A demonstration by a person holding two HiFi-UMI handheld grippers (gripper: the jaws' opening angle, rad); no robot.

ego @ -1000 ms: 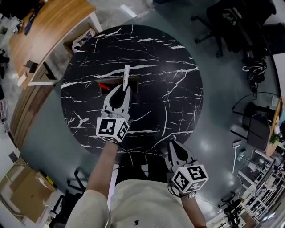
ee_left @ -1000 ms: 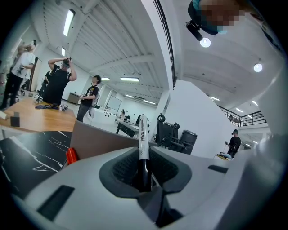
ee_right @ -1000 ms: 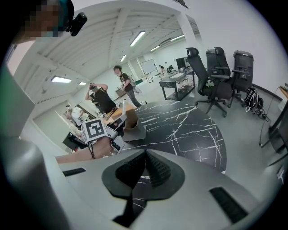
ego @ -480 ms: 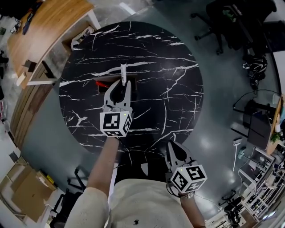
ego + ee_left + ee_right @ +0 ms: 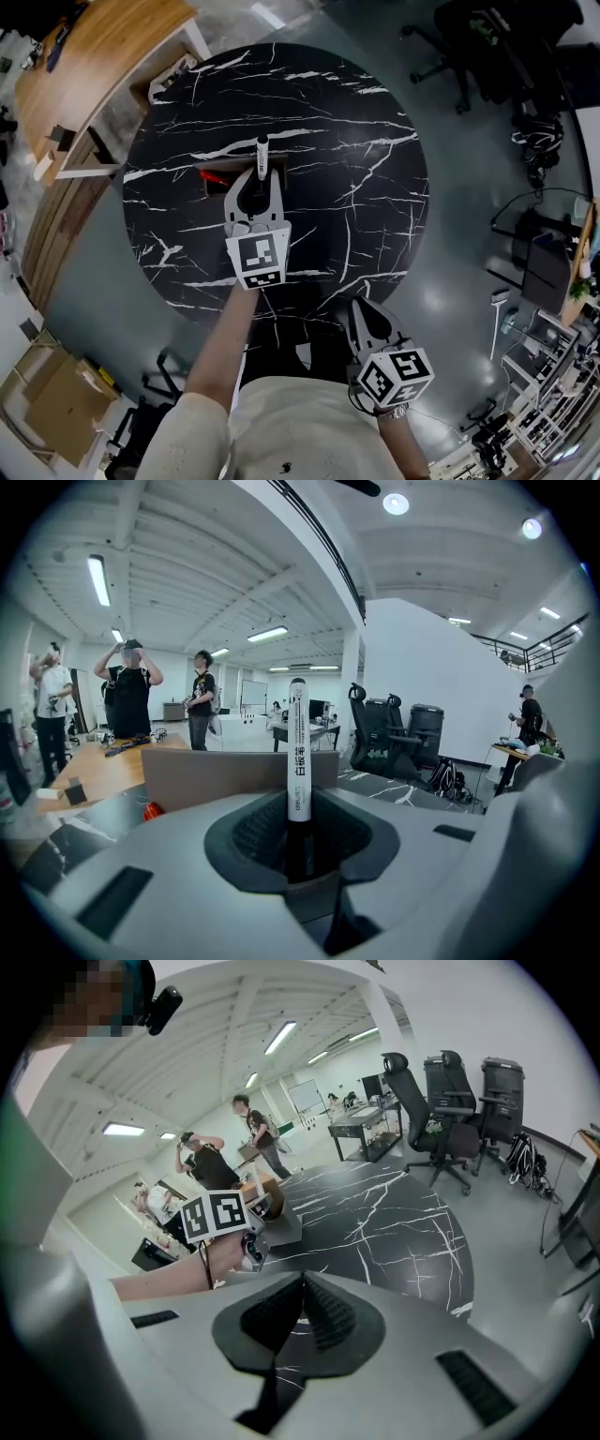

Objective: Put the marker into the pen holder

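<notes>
My left gripper is shut on a white marker with a dark tip, held nearly upright. In the left gripper view the marker rises from between the jaws, just in front of the brown box-shaped pen holder. The pen holder sits on the round black marble table, partly hidden under my left gripper, with something red at its left end. My right gripper hangs near the table's front edge, shut on nothing; its jaws meet.
A wooden desk stands beyond the table's far left. Office chairs are at the far right, cardboard boxes on the floor at lower left. Several people stand behind the desk.
My left gripper has swung the marker from a leftward tilt to nearly upright, its marker cube shifting right and toward me. The right gripper has barely moved.
</notes>
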